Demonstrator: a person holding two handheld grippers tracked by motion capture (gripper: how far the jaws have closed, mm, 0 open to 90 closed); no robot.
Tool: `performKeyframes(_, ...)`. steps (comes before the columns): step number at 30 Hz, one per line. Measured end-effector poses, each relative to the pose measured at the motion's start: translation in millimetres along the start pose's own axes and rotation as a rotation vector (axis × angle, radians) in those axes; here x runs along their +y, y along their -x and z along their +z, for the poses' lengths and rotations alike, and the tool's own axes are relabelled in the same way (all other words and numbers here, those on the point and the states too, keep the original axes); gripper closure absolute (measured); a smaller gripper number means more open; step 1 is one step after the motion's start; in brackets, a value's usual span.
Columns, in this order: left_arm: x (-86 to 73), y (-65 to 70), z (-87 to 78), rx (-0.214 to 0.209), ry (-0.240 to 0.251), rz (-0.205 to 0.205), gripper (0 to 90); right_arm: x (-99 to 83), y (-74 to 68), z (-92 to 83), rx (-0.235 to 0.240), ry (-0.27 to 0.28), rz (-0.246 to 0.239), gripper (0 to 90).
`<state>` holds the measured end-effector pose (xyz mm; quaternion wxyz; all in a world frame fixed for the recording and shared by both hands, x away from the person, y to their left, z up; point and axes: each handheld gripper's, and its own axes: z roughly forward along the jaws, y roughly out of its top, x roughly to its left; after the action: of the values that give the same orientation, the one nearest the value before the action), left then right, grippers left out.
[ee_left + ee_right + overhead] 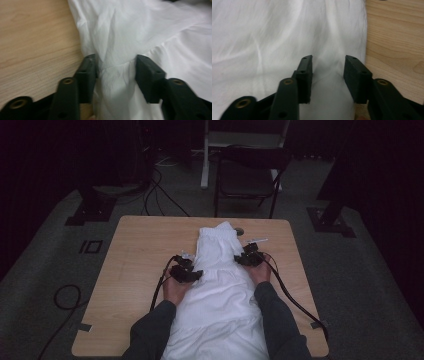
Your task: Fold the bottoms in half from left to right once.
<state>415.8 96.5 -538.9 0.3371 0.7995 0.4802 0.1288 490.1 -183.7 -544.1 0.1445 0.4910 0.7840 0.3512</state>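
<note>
Wooden table (135, 270), white garment (220, 290) cut off at near edge, between parted tongs (116, 68).

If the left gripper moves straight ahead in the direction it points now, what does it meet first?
Most likely more of the white garment: the left gripper already has its open jaws around a gathered fold of it, and the cloth continues ahead. Depth is hard to judge.

White cloth garment (220, 285) spread along a light wooden table (135, 260), 2 black grippers at its edges.
The left gripper (187, 271) sits on the garment's left edge, the right gripper (248, 256) on its right edge; a dark folding chair (248, 177) stands beyond the table.
</note>
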Motion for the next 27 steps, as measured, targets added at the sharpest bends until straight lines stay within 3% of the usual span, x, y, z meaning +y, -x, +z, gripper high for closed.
performKeyframes(3,-3.9,-1.6,0.3,0.014,-0.002,0.024,69.3,-1.4,-3.5,-1.5,-0.016,-0.007,-0.007,62.9)
performKeyframes(8,-14.3,-5.3,-10.6,-0.001,-0.021,0.028,75.6,-12.3,-17.6,-9.9,-0.023,-0.019,-0.055,65.5)
performKeyframes(12,-31.7,-2.1,-25.7,-0.023,-0.032,0.036,75.9,-28.8,-28.2,-22.9,0.018,-0.019,-0.091,67.2)
performKeyframes(18,-58.6,5.3,-49.4,-0.048,-0.054,0.064,75.9,-48.5,-40.5,-39.9,0.082,-0.033,-0.087,68.0)
performKeyframes(20,-65.3,7.6,-56.0,-0.057,-0.067,0.074,75.7,-56.8,-49.0,-48.8,0.117,-0.062,-0.091,68.9)
performKeyframes(23,-66.4,4.3,-64.5,-0.089,-0.076,0.081,65.9,-55.8,-51.0,-54.4,0.148,-0.114,-0.093,65.2)
performKeyframes(25,-60.1,-2.1,-69.5,-0.094,-0.02,0.053,56.6,-48.5,-46.1,-58.5,0.144,-0.055,-0.084,59.4)
performKeyframes(27,-47.4,-7.5,-72.0,-0.096,0.027,0.021,50.4,-35.5,-38.1,-59.3,0.124,0.006,-0.043,53.9)
